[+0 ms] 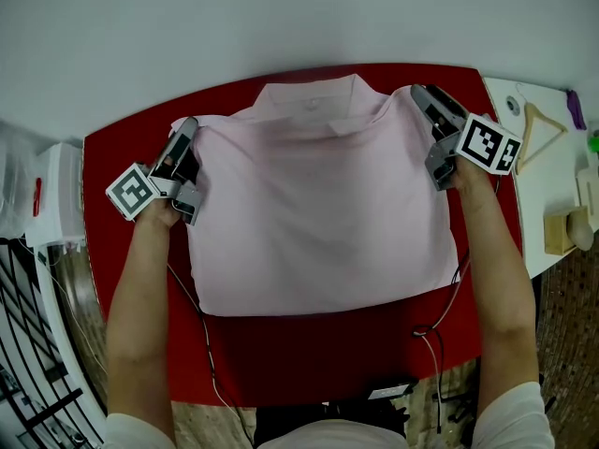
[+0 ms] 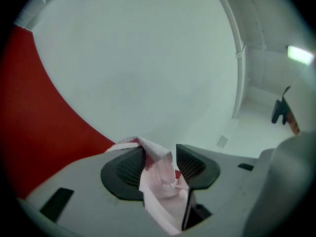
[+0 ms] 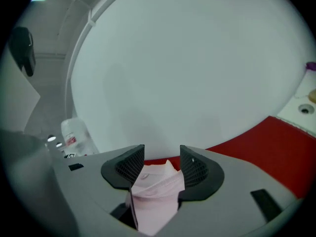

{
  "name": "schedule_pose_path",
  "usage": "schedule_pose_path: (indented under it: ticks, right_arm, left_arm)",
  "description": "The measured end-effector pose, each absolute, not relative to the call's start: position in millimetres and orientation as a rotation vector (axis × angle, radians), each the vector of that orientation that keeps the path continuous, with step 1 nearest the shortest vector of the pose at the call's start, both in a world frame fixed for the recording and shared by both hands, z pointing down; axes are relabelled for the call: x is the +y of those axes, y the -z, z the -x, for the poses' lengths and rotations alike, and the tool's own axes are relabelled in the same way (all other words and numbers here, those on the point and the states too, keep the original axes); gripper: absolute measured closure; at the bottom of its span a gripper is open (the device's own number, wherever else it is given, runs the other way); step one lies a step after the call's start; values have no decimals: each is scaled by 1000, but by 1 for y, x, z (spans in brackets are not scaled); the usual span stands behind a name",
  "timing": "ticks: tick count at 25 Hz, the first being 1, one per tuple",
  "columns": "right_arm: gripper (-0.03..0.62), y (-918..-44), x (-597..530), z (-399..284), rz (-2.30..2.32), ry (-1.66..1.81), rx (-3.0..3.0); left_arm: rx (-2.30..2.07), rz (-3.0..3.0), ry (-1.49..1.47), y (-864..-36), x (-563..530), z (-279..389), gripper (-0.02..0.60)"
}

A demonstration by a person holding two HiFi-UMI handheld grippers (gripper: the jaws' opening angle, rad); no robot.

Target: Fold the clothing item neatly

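A pale pink shirt (image 1: 318, 213) is spread over the red table (image 1: 131, 279), collar at the far edge and hem toward me. My left gripper (image 1: 190, 135) grips the shirt's left shoulder corner. The right gripper (image 1: 421, 96) holds the right shoulder corner. In the left gripper view a bunch of pink fabric (image 2: 158, 181) is pinched between the pads of that gripper (image 2: 160, 159). In the right gripper view folded pink cloth (image 3: 155, 191) fills the gap of that gripper (image 3: 162, 169). Both top corners look raised off the table.
A white side table (image 1: 552, 185) at the right carries a wooden hanger (image 1: 543, 127) and a wooden block (image 1: 559, 234). A white box (image 1: 56, 195) and a black wire rack (image 1: 37, 382) stand at the left. Cables (image 1: 430, 330) hang over the near edge. A plastic bottle (image 3: 74, 135) stands beyond.
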State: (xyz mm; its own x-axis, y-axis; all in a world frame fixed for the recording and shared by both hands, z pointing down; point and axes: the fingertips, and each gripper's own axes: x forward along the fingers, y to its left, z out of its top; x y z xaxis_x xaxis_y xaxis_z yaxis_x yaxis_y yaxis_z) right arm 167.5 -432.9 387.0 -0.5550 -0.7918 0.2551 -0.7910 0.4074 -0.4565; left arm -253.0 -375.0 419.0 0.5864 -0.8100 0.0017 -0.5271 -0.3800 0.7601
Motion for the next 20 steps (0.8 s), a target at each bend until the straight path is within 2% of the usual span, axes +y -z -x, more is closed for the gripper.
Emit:
schedule_pose_path:
  ticks: [8,9,11,12,17,20]
  right_arm:
    - [370,-419,-400,-134,1467,706,3127]
    - [391,-429,-395,-129,1474,669,3217]
    - [540,-451,-385,-120,1485,546,3420]
    - [557,-459,-381,-114,1463,477,3516]
    - [565,-492,-377,-79,1272,446,3753]
    - [565,-508,-383,-71,1261,495,3798]
  left_arm:
    - [-1088,-2072,463,-414,-372,258,387]
    - [-1081,-2086,441,-413,-369,255,388]
    - [-1039,-2155,346,-412,-359,238,389]
    - [-1000,-2210,272,-411,-352,225,395]
    - [-739,-2419,-97,-418,-323,148,496]
    - [-688,-2418,-249,-438,-319,131,508]
